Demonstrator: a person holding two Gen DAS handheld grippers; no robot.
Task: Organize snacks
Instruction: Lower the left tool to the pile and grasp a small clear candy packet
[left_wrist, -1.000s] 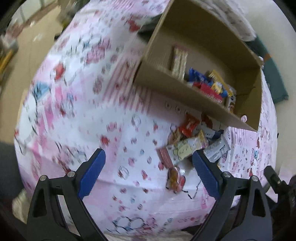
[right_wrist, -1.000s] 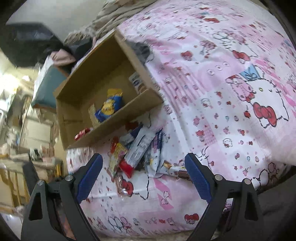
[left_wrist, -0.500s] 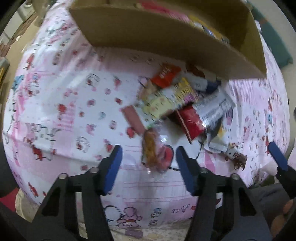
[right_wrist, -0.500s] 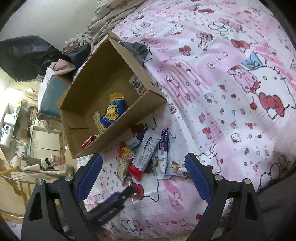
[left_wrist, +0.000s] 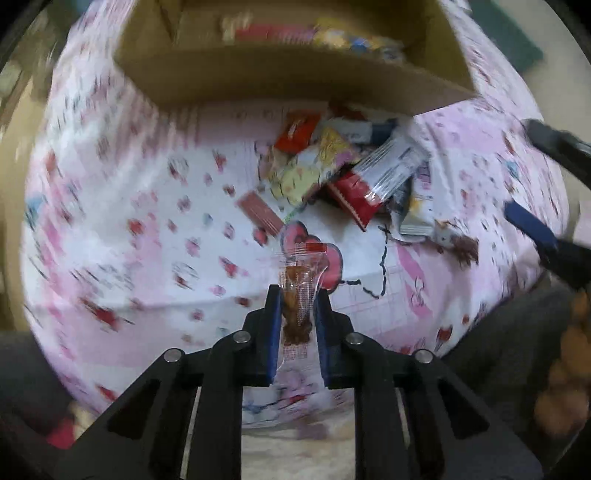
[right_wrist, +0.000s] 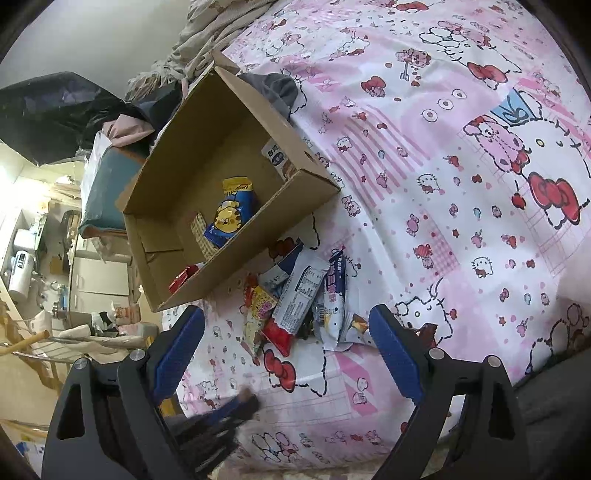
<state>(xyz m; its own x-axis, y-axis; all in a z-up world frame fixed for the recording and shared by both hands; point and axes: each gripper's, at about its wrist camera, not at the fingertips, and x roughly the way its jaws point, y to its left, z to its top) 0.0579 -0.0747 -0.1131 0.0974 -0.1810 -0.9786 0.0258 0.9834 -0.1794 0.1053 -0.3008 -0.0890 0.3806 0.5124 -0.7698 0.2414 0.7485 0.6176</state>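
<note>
At the lower centre of the left wrist view, the left gripper (left_wrist: 295, 295) had just closed its jaws on a clear-wrapped brown snack (left_wrist: 298, 291) by its lower half, lifted just clear of the pink printed bedsheet (left_wrist: 147, 206); the packet looked light, crinkly and slippery, so a hold on the filled body rather than the flat seal seemed safer. Further right, the right gripper (right_wrist: 286, 334) stood wide and empty above the snack pile (right_wrist: 303, 299), below the cardboard box (right_wrist: 177, 162) at upper left.

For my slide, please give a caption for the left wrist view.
Left claw shut on a clear plastic snack packet above the pink cartoon-print bedsheet, near the brown cardboard box.
</note>
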